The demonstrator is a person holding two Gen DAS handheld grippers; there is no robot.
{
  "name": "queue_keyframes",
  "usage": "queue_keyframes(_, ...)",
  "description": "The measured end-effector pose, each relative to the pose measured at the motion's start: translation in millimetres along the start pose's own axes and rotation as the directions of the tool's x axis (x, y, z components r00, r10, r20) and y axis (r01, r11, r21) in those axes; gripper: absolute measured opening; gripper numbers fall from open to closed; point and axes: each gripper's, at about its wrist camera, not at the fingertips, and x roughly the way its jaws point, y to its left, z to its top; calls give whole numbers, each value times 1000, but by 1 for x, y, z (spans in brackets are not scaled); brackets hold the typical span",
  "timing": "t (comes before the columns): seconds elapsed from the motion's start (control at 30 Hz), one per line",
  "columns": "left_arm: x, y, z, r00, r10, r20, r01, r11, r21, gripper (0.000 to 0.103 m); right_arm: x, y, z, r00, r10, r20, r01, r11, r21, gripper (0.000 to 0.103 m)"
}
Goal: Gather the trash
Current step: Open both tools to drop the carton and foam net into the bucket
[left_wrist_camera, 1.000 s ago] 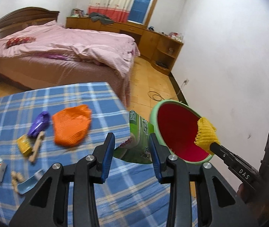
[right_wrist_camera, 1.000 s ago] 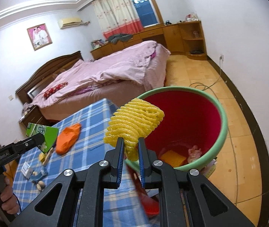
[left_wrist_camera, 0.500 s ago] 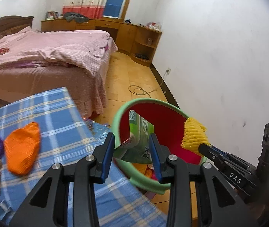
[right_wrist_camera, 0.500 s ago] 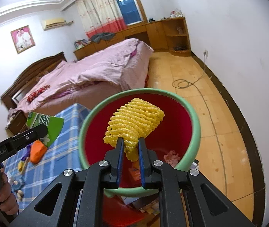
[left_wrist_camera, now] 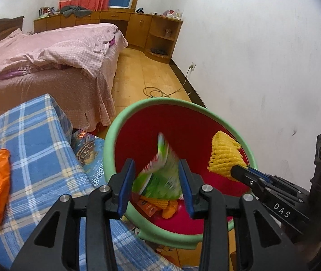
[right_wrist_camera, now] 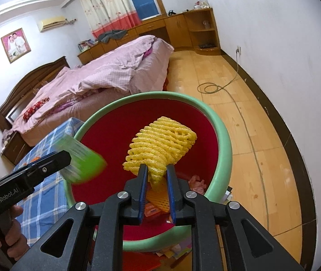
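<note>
Both pieces of trash are now being held over the bin [left_wrist_camera: 110, 135], no longer the table: the green wrapper [left_wrist_camera: 160, 176] is blurring between the left gripper [left_wrist_camera: 157, 187]'s parted jaws, seemingly dropping, while the right gripper [right_wrist_camera: 156, 187]'s jaws have just been opening around the yellow foam net [right_wrist_camera: 160, 144].

My left camera sits just behind my left jaws and looks steeply down past them, close over the red bin [left_wrist_camera: 183, 135], with the checked cloth [left_wrist_camera: 31, 140] to the left of the jaws. My right camera looks the same way from behind my right jaws, close above that bin [right_wrist_camera: 223, 149]. Both views share the bin ahead of the jaws, the bed [left_wrist_camera: 54, 52] beyond it, and each other's tool at one edge.
</note>
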Motion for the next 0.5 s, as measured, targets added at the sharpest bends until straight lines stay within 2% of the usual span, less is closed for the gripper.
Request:
queue_keyframes(0.43, -20, 5, -3, 1000, 15, 16, -15, 999, -32, 41, -7, -2, -2, 1000, 13, 4, -13, 1000, 17, 31)
queue_keyframes(0.5, -25, 9, -5, 1000, 19, 21, -18, 999, -40, 41, -10, -1, -2, 1000, 18, 8, -18, 1000, 19, 36)
